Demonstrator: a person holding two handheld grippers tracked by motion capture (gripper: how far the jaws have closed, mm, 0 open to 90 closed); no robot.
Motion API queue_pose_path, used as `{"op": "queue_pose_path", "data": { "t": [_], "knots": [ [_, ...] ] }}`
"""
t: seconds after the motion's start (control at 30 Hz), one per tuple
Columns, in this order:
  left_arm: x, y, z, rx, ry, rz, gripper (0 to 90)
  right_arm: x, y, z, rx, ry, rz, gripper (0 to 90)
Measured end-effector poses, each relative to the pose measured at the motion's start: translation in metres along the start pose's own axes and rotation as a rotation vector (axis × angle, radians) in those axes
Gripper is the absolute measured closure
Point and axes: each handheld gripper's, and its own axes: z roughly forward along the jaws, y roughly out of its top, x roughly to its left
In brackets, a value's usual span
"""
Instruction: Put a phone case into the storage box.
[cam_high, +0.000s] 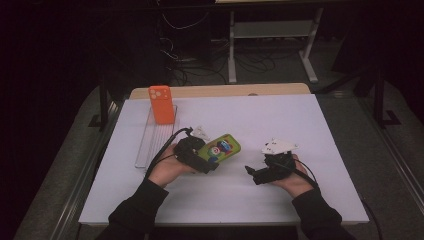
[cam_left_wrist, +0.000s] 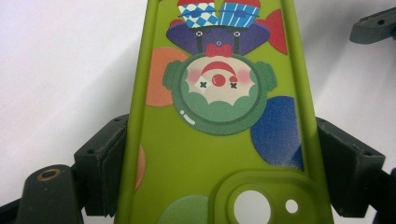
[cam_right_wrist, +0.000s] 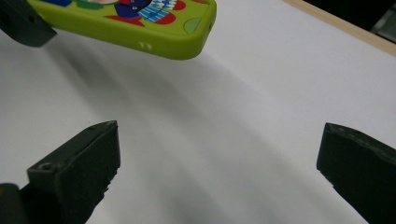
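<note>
Left gripper view shows the left claw (cam_left_wrist: 219, 154) pinching a green phone case (cam_left_wrist: 219, 140) by its long edges, a clown cartoon printed on its back. At lower centre of the high view, the case (cam_high: 220, 148) sits above the white table (cam_high: 300, 120); the right claw (cam_right_wrist: 219, 163), spread wide and empty, hovers just right of it.

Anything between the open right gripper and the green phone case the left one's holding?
Nothing visible. The right gripper, jaws wide apart, faces the green clown-print silicone phone case across bare white tabletop. The left gripper clamps the case's camera end; the far end is free.
</note>
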Motion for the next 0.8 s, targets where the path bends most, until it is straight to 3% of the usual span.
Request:
{"op": "queue_pose_path", "data": {
  "t": [0.4,0.5,0.6,0.73,0.8],
  "knots": [
    [-0.003,0.001,0.002,0.015,-0.007,0.015,15.6,0.011,0.000,0.001,0.007,-0.089,-0.169,0.0],
    [-0.004,0.001,0.004,-0.003,-0.009,-0.001,15.6,0.013,0.000,0.001,0.008,-0.128,-0.238,0.0],
    [-0.002,0.001,0.002,0.021,-0.006,0.035,15.6,0.017,0.000,0.002,0.008,-0.157,-0.290,0.0],
    [-0.003,0.001,0.003,0.020,-0.006,0.032,15.6,0.021,0.000,0.003,0.015,-0.186,-0.359,0.0],
    [-0.003,0.001,0.002,0.021,-0.004,0.035,15.6,0.021,-0.001,0.004,0.016,-0.219,-0.424,0.0]
  ]
}}
